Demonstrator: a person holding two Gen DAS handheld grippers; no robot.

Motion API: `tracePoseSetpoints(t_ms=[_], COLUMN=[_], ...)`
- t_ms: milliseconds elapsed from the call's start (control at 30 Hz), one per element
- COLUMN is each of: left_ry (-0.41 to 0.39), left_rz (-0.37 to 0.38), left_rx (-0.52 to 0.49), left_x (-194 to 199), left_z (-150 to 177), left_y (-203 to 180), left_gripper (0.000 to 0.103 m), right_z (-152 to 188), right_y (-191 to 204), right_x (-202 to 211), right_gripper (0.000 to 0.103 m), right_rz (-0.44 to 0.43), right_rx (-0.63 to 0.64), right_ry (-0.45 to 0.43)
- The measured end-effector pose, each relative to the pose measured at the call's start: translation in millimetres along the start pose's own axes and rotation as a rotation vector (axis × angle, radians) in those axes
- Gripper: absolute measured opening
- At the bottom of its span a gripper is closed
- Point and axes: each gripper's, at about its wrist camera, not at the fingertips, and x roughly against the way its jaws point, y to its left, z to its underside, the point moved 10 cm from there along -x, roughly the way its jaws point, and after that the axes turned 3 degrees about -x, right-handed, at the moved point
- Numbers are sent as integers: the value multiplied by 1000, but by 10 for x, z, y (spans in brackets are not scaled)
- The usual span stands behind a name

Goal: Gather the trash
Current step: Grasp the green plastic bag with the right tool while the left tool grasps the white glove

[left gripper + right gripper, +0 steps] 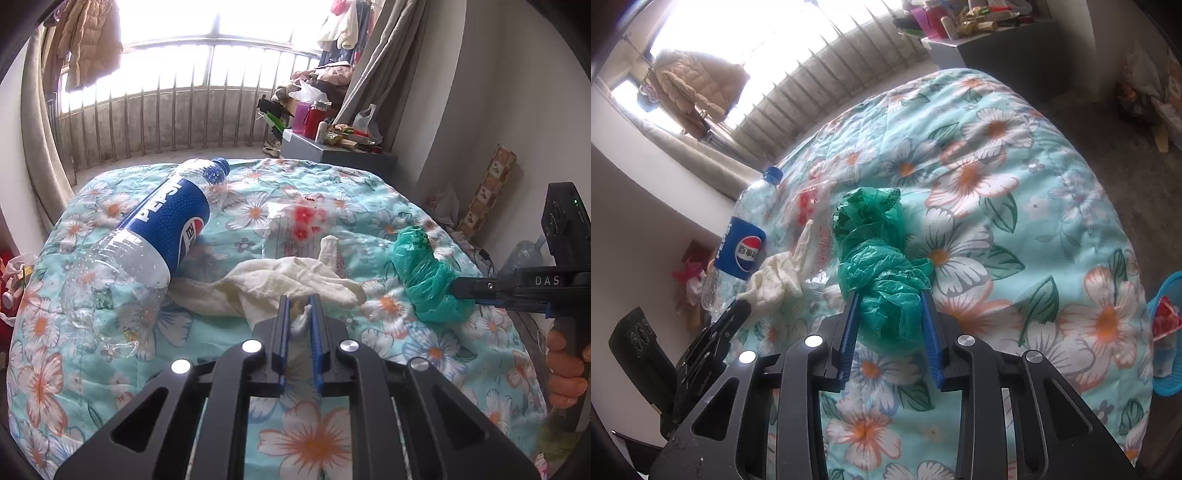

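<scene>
2 hand-held grippers worked over a bed covered by a turquoise quilt printed with white and orange flowers (110, 369). The left gripper (300, 314) had its 2 blue-padded fingers (283, 321) drawn nearly together, pinching a fold of the crumpled cream-white cloth glove (295, 277) that lay near the middle of the quilt. The right gripper (892, 314) had its blue ridged fingers (849, 325) pressed against both sides of a crumpled green plastic bag (879, 258), which bulged out between and beyond them while resting on the quilt. In the left wrist view the same bag (424, 273) sat to the right of the glove, apart from it, with the right gripper's black fingers reaching into it from the right edge and a person's hand (565, 369) wrapped around the handle below. An empty clear plastic Pepsi bottle with a blue label and blue cap (159, 236) lay on its side on the quilt, left of the glove, its base touching the glove's edge. A transparent plastic wrapper with red markings (299, 225) lay flat just beyond the glove. At the right edge of the right wrist view a light blue mesh basket (1167, 376) stood on the floor beside the bed.
</scene>
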Motion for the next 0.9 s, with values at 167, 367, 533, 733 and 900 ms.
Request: tracePoseSetpoints(t_ms=[167, 367, 533, 733, 900], left_ry=[-19, -44, -76, -141, -209], left_rz=[9, 15, 61, 174, 210], left_rx=[5, 8, 16, 86, 74], left_x=[107, 312, 547, 866, 1145], left_z=[-27, -77, -155, -339, -504], left_y=[-12, -18, -73, -128, -211], left_gripper=[7, 6, 6, 6, 6], right_z=[30, 103, 136, 192, 264], right_y=[29, 52, 57, 9, 9], right_x=[48, 211, 349, 503, 646], right_gripper=[26, 25, 25, 25, 25], right_rz=[-2, -29, -59, -83, -103], right_rx=[-6, -18, -33, -61, -79], right_ry=[-9, -15, -24, -39, -61])
